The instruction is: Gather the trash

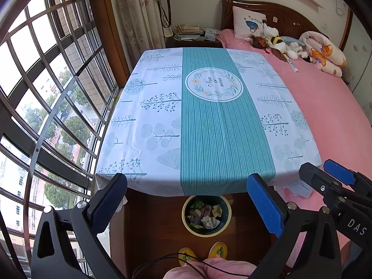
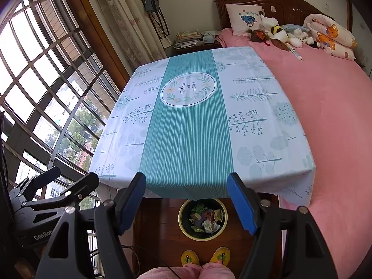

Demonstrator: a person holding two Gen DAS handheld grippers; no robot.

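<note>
A round bin (image 1: 206, 216) (image 2: 202, 218) with a pale rim stands on the wooden floor just below the table's near edge. It holds crumpled paper and several colourful scraps of trash (image 1: 205, 215) (image 2: 205, 217). My left gripper (image 1: 188, 204) hangs open above the bin, with nothing between its blue pads. My right gripper (image 2: 188, 203) is open too, equally empty, over the same spot. The right gripper (image 1: 334, 181) also shows at the right edge of the left wrist view, and the left gripper (image 2: 60, 186) at the lower left of the right wrist view.
A table under a white and teal cloth (image 1: 204, 121) (image 2: 197, 125) fills the middle. A pink bed (image 1: 330, 107) with pillows and soft toys lies to the right, a barred window (image 1: 46, 93) to the left. A person's yellow slippers (image 1: 202, 253) stand by the bin.
</note>
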